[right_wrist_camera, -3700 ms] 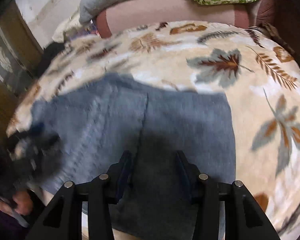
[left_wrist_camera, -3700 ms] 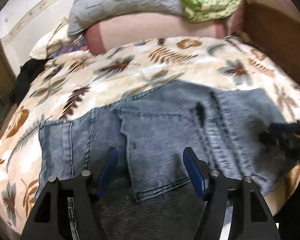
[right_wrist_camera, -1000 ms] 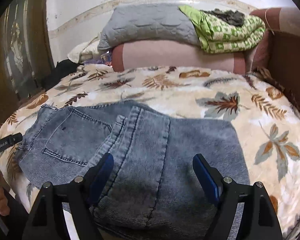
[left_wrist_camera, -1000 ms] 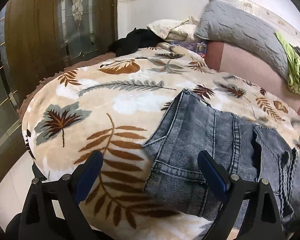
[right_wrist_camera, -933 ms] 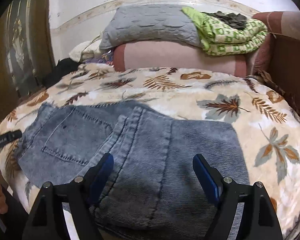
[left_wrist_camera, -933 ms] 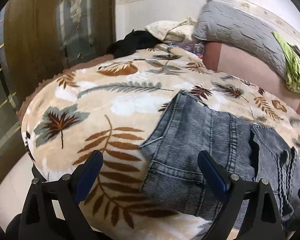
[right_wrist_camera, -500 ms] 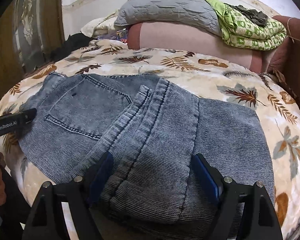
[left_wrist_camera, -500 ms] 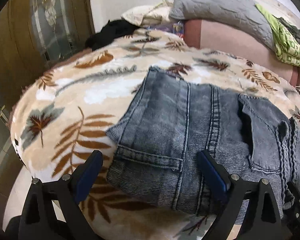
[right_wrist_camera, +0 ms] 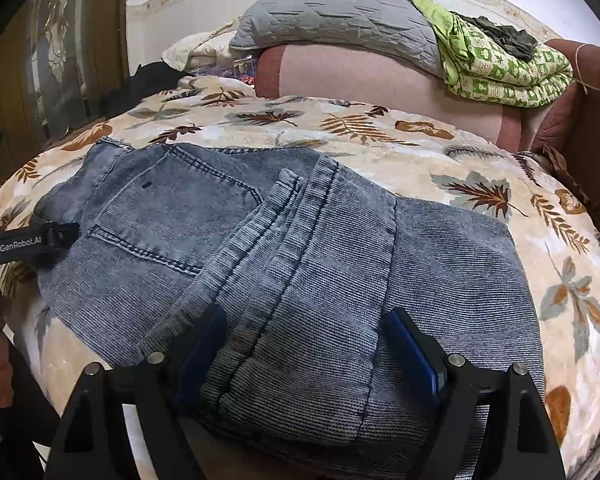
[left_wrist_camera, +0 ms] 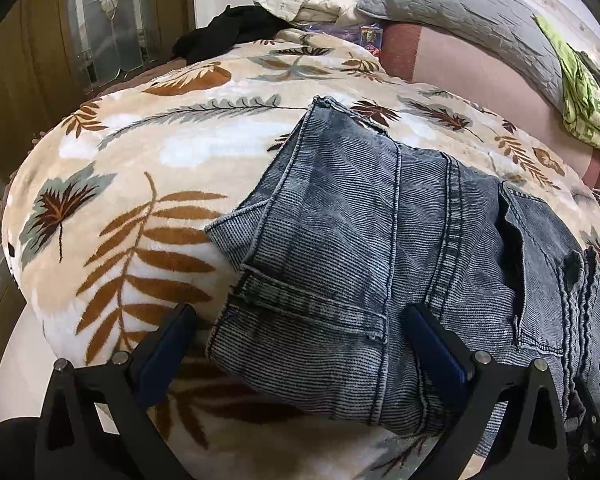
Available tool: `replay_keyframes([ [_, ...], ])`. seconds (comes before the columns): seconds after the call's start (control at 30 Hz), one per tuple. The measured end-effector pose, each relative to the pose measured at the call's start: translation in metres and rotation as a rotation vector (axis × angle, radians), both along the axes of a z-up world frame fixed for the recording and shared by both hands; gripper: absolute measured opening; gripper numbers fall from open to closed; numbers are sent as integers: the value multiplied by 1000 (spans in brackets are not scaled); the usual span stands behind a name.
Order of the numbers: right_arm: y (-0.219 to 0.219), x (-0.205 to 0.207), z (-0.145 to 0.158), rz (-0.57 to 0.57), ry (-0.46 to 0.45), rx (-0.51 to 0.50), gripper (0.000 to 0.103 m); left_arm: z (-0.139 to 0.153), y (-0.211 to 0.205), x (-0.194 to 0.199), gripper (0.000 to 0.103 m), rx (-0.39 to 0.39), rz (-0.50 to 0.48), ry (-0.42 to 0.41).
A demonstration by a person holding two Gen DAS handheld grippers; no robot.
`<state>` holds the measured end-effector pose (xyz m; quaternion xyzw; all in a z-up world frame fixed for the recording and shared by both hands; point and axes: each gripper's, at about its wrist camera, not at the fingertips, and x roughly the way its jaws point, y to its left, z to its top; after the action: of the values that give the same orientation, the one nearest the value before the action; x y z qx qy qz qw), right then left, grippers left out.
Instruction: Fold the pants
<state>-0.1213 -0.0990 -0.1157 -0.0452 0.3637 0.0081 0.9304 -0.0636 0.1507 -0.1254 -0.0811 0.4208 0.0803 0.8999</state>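
Your jeans [right_wrist_camera: 260, 248] lie partly folded on the leaf-print blanket [right_wrist_camera: 440, 160] of the bed, at its near edge. Legs look already doubled over the seat: a thick stack of leg layers sits just right of the back pocket [right_wrist_camera: 160, 216], waistband end toward the left side.

Step in hand, my read: you're between folds, lining up for the last one. Your left claw [left_wrist_camera: 300, 344] is spread wide, holding nothing, fingers straddling the waistband corner at the jeans' left near edge. Your right claw [right_wrist_camera: 300, 344] is also spread wide and empty, straddling the leg stack at the jeans' near edge. Neither has cloth pinched.

Next move likely calls for: drop each claw onto its edge, clench through all layers, then carry one end over the other so the edges meet. Denim stack is thick on the right side, so bite deep or layers will slip. Waistband corner on the left is curled up a bit; flatten it or catch it whole.

Counts:
- jeans: one
- claws: two
- back pockets showing: one clearly
- grey quilted pillow [right_wrist_camera: 340, 20] beyond the jeans: one
- green patterned quilt [right_wrist_camera: 500, 64], right of the pillow: one
- black garment [left_wrist_camera: 228, 36] far left of the pillow: one
- pale pillow [left_wrist_camera: 308, 0], beside the black garment: one
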Motion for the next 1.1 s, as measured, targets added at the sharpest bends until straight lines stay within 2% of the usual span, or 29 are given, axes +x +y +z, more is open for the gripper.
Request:
replay_keyframes([
  [0.13, 0, 1, 1, 2, 17, -6, 85, 7, 5, -2, 103, -7, -21, -3],
  [0.2, -2, 2, 6, 9, 45, -3, 85, 17, 9, -11, 103, 30, -4, -30],
  [0.4, -2, 7, 44, 37, 22, 20, 85, 36, 35, -46, 103, 52, 80, -117],
  [0.5, 10, 25, 66, 81, 23, 47, 85, 34, 54, -57, 103, -19, 124, -116],
  [0.6, 32, 45, 86, 129, 16, 51, 85, 33, 62, -58, 103, -58, 145, -115],
  [0.67, 48, 58, 95, 154, 22, 64, 85, 31, 61, -54, 103, -78, 129, -104],
  [0.73, 67, 76, 101, 194, 67, 91, 85, 27, 59, -50, 103, -87, 115, -82],
  [0.83, 93, 102, 104, 259, 125, 120, 85, 26, 61, -50, 103, -137, 106, -85],
  [1.0, 142, 145, 106, 355, 184, 86, 85, 28, 66, -51, 103, -191, 105, -108],
  [1.1, 173, 171, 100, 393, 247, 84, 85, 23, 66, -45, 103, -207, 103, -83],
])
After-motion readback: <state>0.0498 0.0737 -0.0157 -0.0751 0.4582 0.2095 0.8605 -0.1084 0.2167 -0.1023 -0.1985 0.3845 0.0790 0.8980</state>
